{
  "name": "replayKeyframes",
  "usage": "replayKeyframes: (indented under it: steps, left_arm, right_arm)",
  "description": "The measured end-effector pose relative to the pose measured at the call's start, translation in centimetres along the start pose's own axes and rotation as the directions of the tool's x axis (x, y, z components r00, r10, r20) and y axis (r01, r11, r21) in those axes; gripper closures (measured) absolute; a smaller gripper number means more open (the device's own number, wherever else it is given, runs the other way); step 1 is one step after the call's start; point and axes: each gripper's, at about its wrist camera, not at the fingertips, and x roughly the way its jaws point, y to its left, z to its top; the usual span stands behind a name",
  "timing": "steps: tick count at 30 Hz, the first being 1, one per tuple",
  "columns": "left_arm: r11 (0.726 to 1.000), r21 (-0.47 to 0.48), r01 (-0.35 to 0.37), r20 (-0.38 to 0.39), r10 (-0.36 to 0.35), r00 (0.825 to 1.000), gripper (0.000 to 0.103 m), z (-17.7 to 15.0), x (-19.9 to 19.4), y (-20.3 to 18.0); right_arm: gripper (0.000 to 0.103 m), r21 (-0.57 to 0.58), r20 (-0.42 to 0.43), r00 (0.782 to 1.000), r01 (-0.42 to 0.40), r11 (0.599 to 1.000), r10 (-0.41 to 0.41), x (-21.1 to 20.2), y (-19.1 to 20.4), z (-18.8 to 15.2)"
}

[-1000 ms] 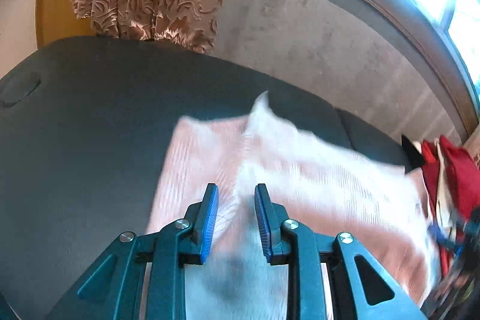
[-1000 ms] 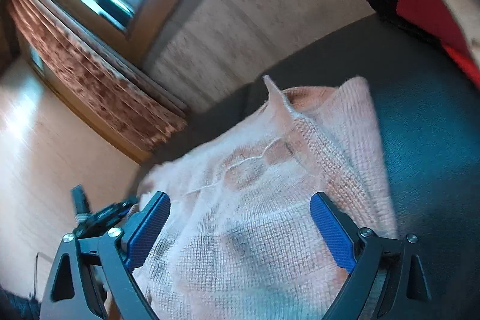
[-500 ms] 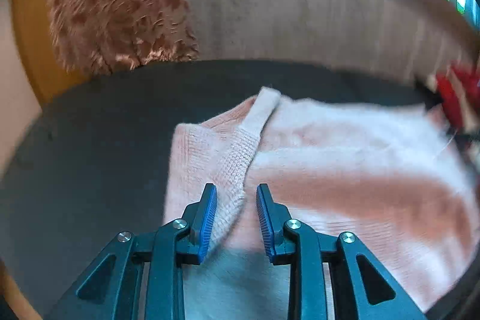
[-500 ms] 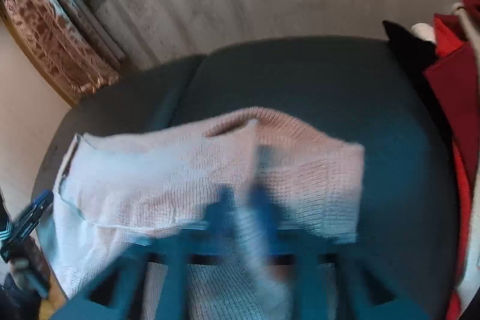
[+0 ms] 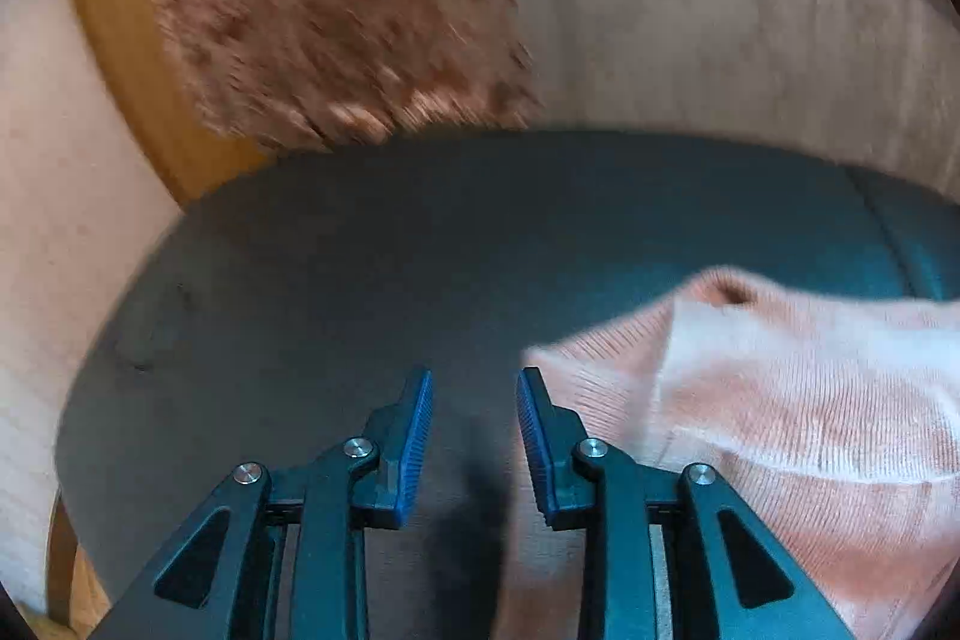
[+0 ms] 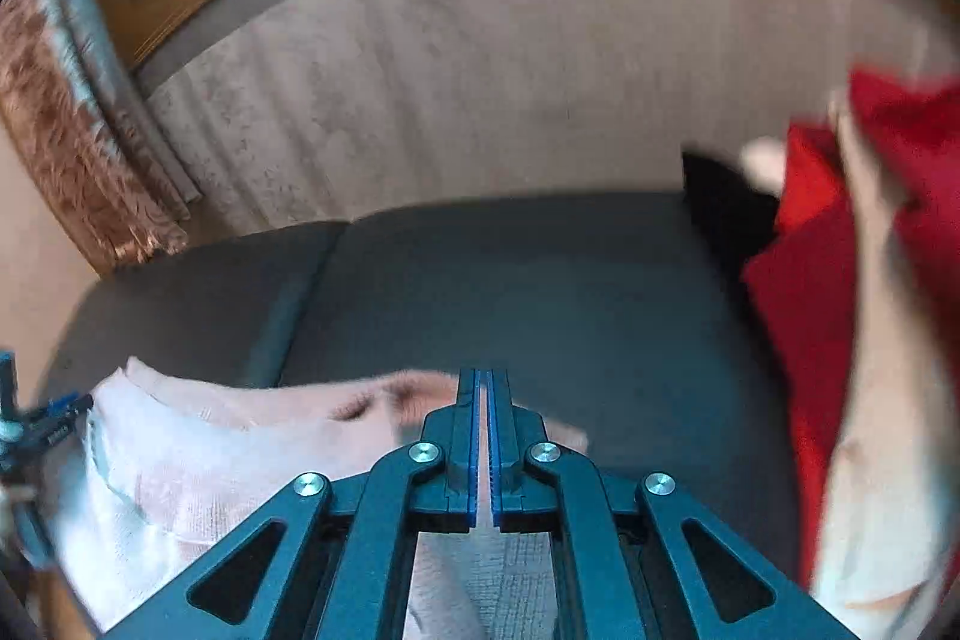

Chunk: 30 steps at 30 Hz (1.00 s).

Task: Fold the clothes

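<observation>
Pink ribbed-knit sweater [image 5: 780, 400], folded, on dark cushion [image 5: 420, 250] | left gripper [image 5: 474, 436] opening, empty | right gripper [image 6: 483, 436] closed, empty

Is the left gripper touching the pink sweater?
Cannot tell. In the left wrist view the opening left gripper has nothing between its fingers, but its right finger overlaps the pink sweater edge; no contact or gap shows plainly.

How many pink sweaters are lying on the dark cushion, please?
1: the pink sweater lies on the dark cushion, right of the left gripper. The clothes pile could hide others.
</observation>
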Motion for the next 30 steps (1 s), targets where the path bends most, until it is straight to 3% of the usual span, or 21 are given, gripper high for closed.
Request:
replayKeyframes:
  steps: [4,6,8,10,14,18,20,22,24,25,26,27,29,30]
  left_arm:
    - [0.986,-0.012,0.163,0.067,-0.162,0.984,0.073,-1.1,-2.6,1.2]
    - [0.956,0.085,0.281,0.076,-0.287,0.955,0.072,-1.9,-3.9,0.1]
    - [0.907,0.210,0.366,0.042,-0.382,0.923,0.070,-3.0,-5.5,-2.0]
    - [0.861,0.310,0.403,0.010,-0.427,0.904,0.070,-4.0,-6.4,-4.1]
    - [0.798,0.429,0.424,-0.040,-0.452,0.891,0.067,-4.9,-6.7,-7.3]
    - [0.780,0.429,0.456,-0.067,-0.476,0.877,0.063,-4.6,-6.7,-8.1]
    - [0.769,0.426,0.477,-0.081,-0.493,0.866,0.061,-4.0,-6.0,-8.3]
    - [0.762,0.419,0.494,-0.113,-0.496,0.861,0.055,-3.7,-5.0,-8.5]
    - [0.759,0.407,0.508,-0.156,-0.490,0.858,0.053,-3.7,-4.1,-8.9]
    - [0.760,0.401,0.511,-0.178,-0.482,0.858,0.053,-3.9,-3.8,-9.1]
    - [0.762,0.399,0.510,-0.188,-0.477,0.859,0.053,-4.2,-3.6,-9.2]
    - [0.765,0.406,0.500,-0.168,-0.475,0.864,0.055,-4.5,-3.9,-9.2]
    - [0.763,0.425,0.488,-0.147,-0.473,0.869,0.095,-5.0,-4.5,-9.2]
    - [0.773,0.421,0.475,-0.130,-0.467,0.875,0.096,-4.9,-4.9,-9.1]
  right_arm:
    - [0.092,-0.024,0.002,0.990,-0.143,0.989,0.143,-1.1,0.9,-1.6]
    - [0.072,-0.083,-0.011,0.978,-0.207,0.975,0.207,-1.9,2.8,-2.1]
    - [0.023,-0.176,-0.047,0.968,-0.251,0.952,0.246,-2.5,5.2,-2.7]
    - [0.018,-0.270,-0.091,0.962,-0.271,0.924,0.256,-3.0,7.4,-3.4]
    - [0.018,-0.358,-0.182,0.966,-0.241,0.902,0.186,-0.9,9.1,-4.3]
    - [0.023,-0.352,-0.252,0.957,-0.226,0.908,0.141,1.5,8.7,-4.7]
    - [0.039,-0.345,-0.276,0.954,-0.210,0.915,0.115,2.6,8.1,-4.8]
    - [0.044,-0.331,-0.283,0.953,-0.205,0.921,0.111,3.0,7.7,-4.9]
    - [0.066,-0.325,-0.272,0.956,-0.196,0.925,0.107,2.8,7.6,-5.1]
    - [0.082,-0.327,-0.267,0.958,-0.193,0.925,0.105,2.6,7.8,-5.1]
    - [0.086,-0.343,-0.262,0.961,-0.181,0.922,0.091,2.4,8.1,-5.2]
    - [0.088,-0.360,-0.257,0.963,-0.170,0.917,0.078,2.2,8.5,-5.4]
    - [0.093,-0.418,-0.237,0.971,-0.132,0.899,0.033,1.8,9.4,-5.7]
    - [0.093,-0.446,-0.222,0.975,-0.111,0.888,0.010,1.3,9.8,-5.9]
